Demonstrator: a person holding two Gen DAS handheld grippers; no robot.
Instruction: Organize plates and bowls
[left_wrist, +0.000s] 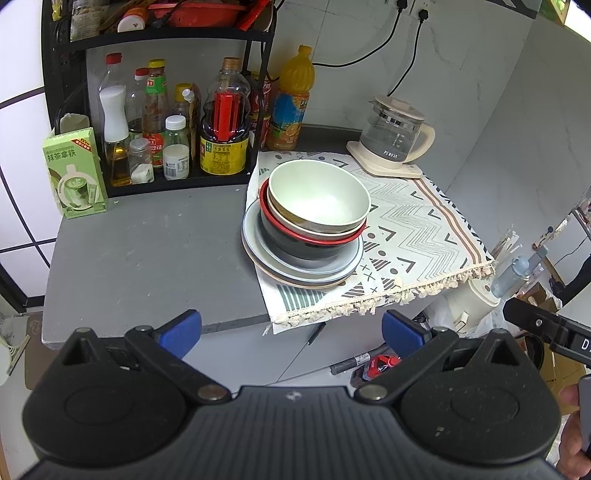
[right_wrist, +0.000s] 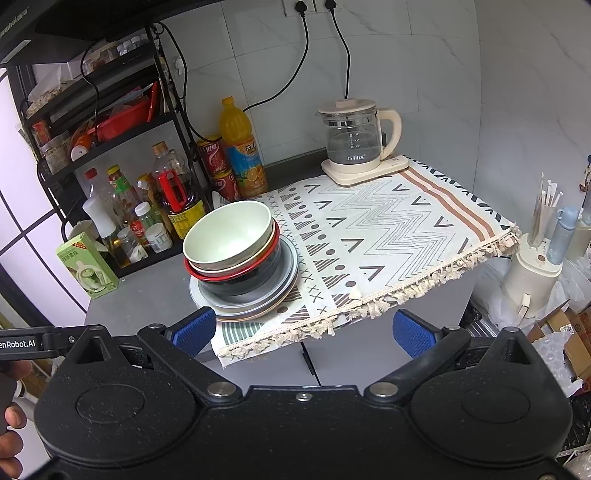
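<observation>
Both claws are spread wide with nothing in them. My left claw (left_wrist: 291, 332) hangs off the front edge of the grey tabletop (left_wrist: 147, 251), blue pads (left_wrist: 181, 332) well short of the dishes. My right claw (right_wrist: 304, 330) sits the same way, just in front of the fringe of the patterned cloth (right_wrist: 388, 236).

The dishes are all in one stack at the cloth's left edge, partly overhanging onto bare tabletop. A pale green bowl (left_wrist: 317, 197) is on top, nested in a cream bowl (right_wrist: 275, 236), then a red-rimmed black bowl (left_wrist: 299, 247), then a grey plate (left_wrist: 251, 232). Under that there's maybe another plate or two, hard to count from here. The top bowls sit a bit tilted.

Behind the stack are a juice bottle (left_wrist: 291, 99) and a glass kettle (left_wrist: 397, 133), and to the left a black rack (left_wrist: 166, 35) full of condiment bottles (left_wrist: 225, 118).
</observation>
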